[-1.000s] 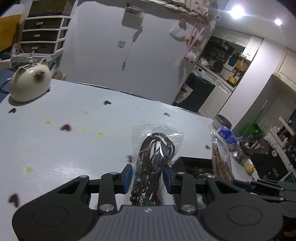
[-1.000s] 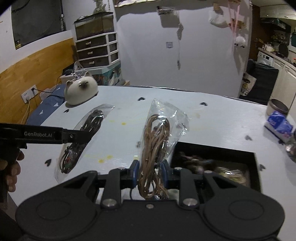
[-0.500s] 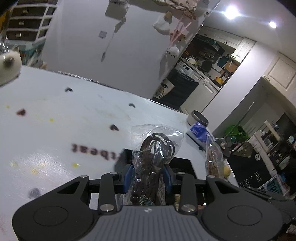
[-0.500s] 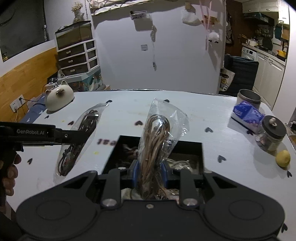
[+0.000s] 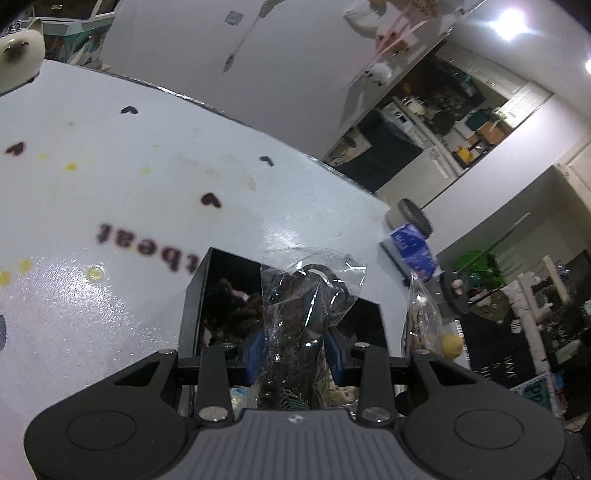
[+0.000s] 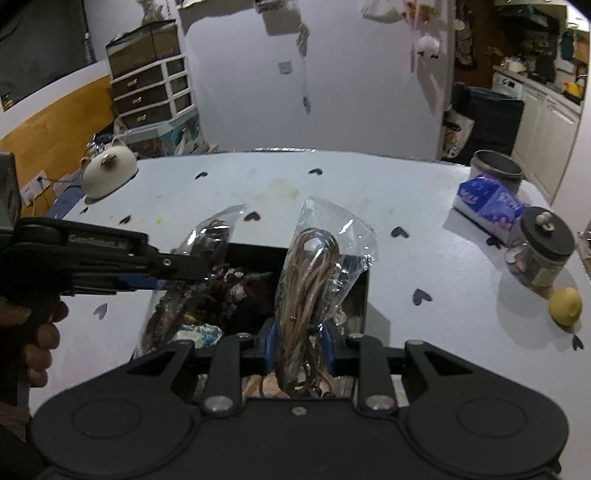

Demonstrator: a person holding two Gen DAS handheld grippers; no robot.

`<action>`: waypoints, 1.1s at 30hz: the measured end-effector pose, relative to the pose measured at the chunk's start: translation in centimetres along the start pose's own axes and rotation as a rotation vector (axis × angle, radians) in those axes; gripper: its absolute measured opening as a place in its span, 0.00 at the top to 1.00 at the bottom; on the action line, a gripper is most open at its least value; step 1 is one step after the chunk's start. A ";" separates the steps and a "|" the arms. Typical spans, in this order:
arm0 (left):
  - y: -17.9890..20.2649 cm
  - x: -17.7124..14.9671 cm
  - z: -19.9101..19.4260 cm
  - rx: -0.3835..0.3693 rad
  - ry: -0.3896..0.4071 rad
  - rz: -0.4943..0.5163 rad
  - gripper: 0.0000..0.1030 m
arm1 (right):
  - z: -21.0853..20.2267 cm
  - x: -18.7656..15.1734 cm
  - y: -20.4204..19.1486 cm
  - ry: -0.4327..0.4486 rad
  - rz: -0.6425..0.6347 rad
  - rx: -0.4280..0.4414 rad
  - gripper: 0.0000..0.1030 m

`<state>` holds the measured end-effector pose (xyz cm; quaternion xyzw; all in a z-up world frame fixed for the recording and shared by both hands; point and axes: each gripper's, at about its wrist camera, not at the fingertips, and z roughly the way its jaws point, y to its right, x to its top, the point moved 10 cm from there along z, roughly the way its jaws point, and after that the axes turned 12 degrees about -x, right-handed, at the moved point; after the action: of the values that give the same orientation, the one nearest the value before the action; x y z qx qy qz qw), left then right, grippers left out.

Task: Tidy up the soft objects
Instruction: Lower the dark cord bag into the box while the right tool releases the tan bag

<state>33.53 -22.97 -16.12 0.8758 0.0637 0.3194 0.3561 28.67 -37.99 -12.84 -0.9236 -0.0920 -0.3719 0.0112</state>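
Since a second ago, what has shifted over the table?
Both tongs carried their bags from over bare table to above the open black box. The left tongs still clamp the clear bag of dark cords, the right tongs the clear bag of tan cords.

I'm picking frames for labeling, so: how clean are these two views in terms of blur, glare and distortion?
Left wrist: tilted, printed lettering on the table smeared, glare patch on the tabletop, ceiling light blown out. Right wrist: sharper and level, fisheye bending at the edges, black box interior dark.
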 end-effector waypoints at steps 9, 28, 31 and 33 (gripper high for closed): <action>0.3 0.0 0.2 0.041 0.002 0.068 0.48 | 2.9 -0.6 -0.2 -0.065 -0.011 0.048 0.48; -0.1 -2.7 4.0 0.132 -0.169 0.295 0.79 | 5.7 -3.3 -0.2 -0.176 -0.031 0.088 0.83; 0.2 -2.4 3.6 0.123 -0.156 0.289 0.69 | 5.4 -3.1 0.0 -0.166 -0.013 0.090 0.83; 0.5 -2.1 3.0 0.109 -0.135 0.276 0.61 | 4.9 -2.7 0.2 -0.150 0.003 0.089 0.82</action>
<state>33.61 -25.83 -18.48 0.9138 -0.0643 0.3017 0.2643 30.16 -38.22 -18.24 -0.9476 -0.1073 -0.2972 0.0459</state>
